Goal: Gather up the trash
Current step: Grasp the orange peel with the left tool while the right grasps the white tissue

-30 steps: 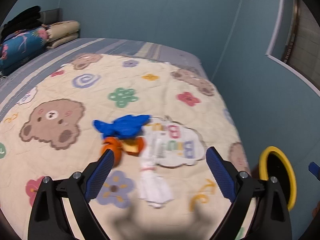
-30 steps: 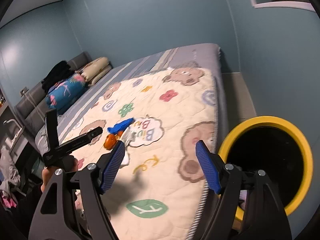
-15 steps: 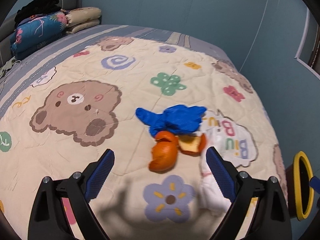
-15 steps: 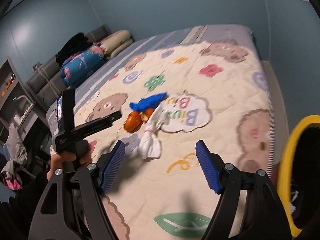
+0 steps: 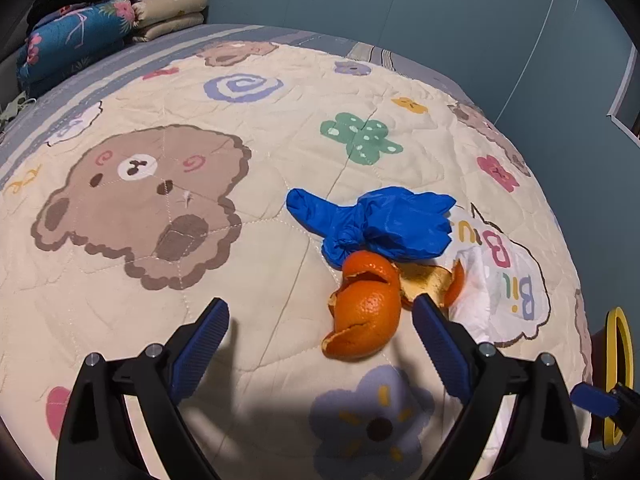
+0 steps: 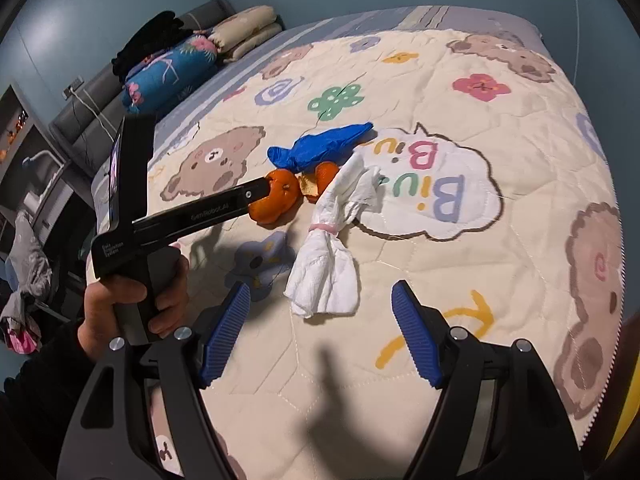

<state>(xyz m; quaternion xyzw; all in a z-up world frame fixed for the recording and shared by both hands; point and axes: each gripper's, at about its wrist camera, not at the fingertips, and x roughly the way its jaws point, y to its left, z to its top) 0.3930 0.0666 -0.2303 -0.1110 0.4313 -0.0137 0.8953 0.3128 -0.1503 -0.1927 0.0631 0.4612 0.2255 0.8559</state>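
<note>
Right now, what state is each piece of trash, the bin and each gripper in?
Blue glove: crumpled, lying on the quilt, untouched.
Orange peel: torn open, on the quilt against the glove.
White tissue: bunched, banded at its middle, on the quilt.
Yellow-rimmed bin: beside the bed, open-topped.
Left gripper: open, empty.
Right gripper: open, empty.

Left wrist view: mounted behind the left gripper [image 5: 320, 334], aimed forward and steeply down, close above the quilt [image 5: 260, 264], nearest the orange peel [image 5: 366, 308]. Right wrist view: mounted behind the right gripper [image 6: 320, 328], likewise tilted down, set a little farther back, nearest the tied white tissue bundle [image 6: 330, 256]. Shared by both: peel, blue glove [image 5: 380, 224], tissue bundle, quilt, pillows [image 6: 200, 52] at the far end.
</note>
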